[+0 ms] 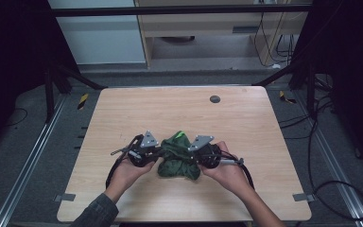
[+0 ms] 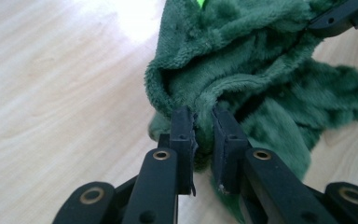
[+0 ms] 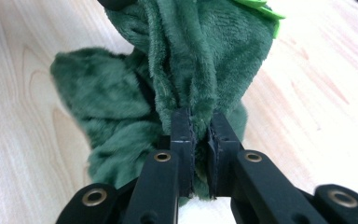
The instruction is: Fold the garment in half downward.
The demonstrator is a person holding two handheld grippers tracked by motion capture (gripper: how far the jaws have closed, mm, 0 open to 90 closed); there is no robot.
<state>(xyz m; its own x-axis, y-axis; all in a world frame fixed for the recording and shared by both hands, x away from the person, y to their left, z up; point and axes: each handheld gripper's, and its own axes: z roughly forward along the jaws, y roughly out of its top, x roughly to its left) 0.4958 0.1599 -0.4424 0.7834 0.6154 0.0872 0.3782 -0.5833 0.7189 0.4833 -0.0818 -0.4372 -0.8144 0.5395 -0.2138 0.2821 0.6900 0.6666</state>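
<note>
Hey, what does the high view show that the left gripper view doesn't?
High view alone: both hands, the right hand and left hand, the whole wooden table with a dark round spot, and the floor around it. Left gripper view alone: a close look at the left gripper pinching a fold of plush between its jaws. Both share the green cloth, its bright green tag, and the right gripper.
</note>
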